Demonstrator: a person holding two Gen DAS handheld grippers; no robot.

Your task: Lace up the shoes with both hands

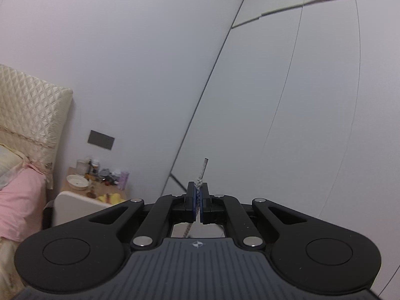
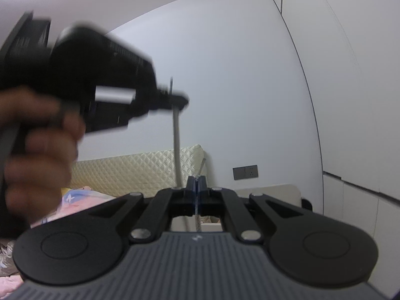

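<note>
Holding two lace ends, one in each gripper, I have both tools raised and pointing roughly level at the bedroom wall. Starting at the left: my left gripper [image 1: 197, 195] has its two blue pads pressed together on one speckled grey lace [image 1: 200, 178], whose stiff tip sticks up past the fingers while the rest drops down behind them. Seen from my right wrist, that same left gripper [image 2: 178, 98] is blurred, up and to the left, gripped by my left hand [image 2: 37, 147], and one pale lace strand [image 2: 176, 145] hangs straight down from its pinched tips. Further right, my right gripper [image 2: 197, 187] is also fully closed on a second lace end [image 2: 202, 167], the tip poking up beyond the fingers and the cord running down between the pads. The shoe itself is out of both views (only the laces show).

Behind all this, far off: one quilted cream headboard [image 1: 30, 107], pink bedding [image 1: 17, 200], one cluttered bedside table [image 1: 100, 187] carrying one white bowl [image 1: 77, 182] and several small bottles, one dark wall plate [image 1: 101, 140], and tall white wardrobe doors [image 1: 312, 100] at the right.
</note>
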